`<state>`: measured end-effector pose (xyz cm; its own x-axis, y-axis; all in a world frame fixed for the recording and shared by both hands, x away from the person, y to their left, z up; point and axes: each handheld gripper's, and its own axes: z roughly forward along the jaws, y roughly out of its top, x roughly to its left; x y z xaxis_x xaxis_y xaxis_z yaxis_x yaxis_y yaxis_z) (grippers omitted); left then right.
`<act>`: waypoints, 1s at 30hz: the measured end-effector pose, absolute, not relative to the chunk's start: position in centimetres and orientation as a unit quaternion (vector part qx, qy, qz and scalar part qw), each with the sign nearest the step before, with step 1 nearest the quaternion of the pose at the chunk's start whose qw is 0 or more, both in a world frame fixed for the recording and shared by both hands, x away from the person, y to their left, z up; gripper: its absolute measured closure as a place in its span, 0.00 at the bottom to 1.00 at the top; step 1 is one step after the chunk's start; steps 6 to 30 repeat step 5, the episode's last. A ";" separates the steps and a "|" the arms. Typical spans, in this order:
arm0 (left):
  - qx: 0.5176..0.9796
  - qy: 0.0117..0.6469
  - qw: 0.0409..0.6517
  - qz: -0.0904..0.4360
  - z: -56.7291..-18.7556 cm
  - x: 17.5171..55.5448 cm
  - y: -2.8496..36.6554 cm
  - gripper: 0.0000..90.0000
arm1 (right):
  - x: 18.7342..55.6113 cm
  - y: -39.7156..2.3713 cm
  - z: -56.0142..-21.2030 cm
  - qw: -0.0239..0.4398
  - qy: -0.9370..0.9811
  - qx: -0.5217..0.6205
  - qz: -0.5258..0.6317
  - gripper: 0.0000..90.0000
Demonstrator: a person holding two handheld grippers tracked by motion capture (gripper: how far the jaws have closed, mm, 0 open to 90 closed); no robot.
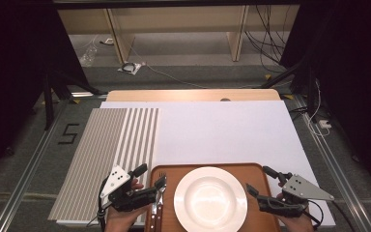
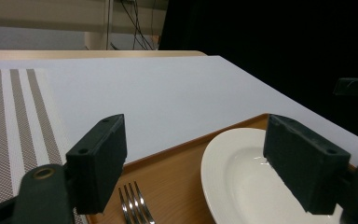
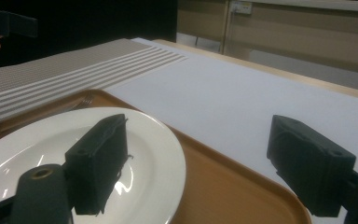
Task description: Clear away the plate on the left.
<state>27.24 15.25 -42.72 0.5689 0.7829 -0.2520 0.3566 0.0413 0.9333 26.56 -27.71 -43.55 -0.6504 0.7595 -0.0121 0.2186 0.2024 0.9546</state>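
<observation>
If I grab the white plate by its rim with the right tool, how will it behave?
The plate looks glazed and glossy, so the rim will likely be slippery. It seems rigid ceramic, probably heavy for a one-sided grip and apt to tilt. It sits flat on the tray, leaving little gap under the rim for the right tool.

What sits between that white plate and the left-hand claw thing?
In the high view, a fork and another piece of cutlery lie on the wooden tray, between the white plate and the left gripper.
</observation>
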 end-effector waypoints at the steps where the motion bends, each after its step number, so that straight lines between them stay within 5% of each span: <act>1: 0.668 0.427 0.582 0.183 -42.7 27.2 15.3 0.23 | 26.6 -27.7 -43.5 0.252 0.733 0.333 0.536 0.23; 30: 0.666 0.427 0.583 0.184 -42.7 27.2 15.3 0.23 | 26.6 -27.7 -43.6 0.252 0.733 0.333 0.537 0.23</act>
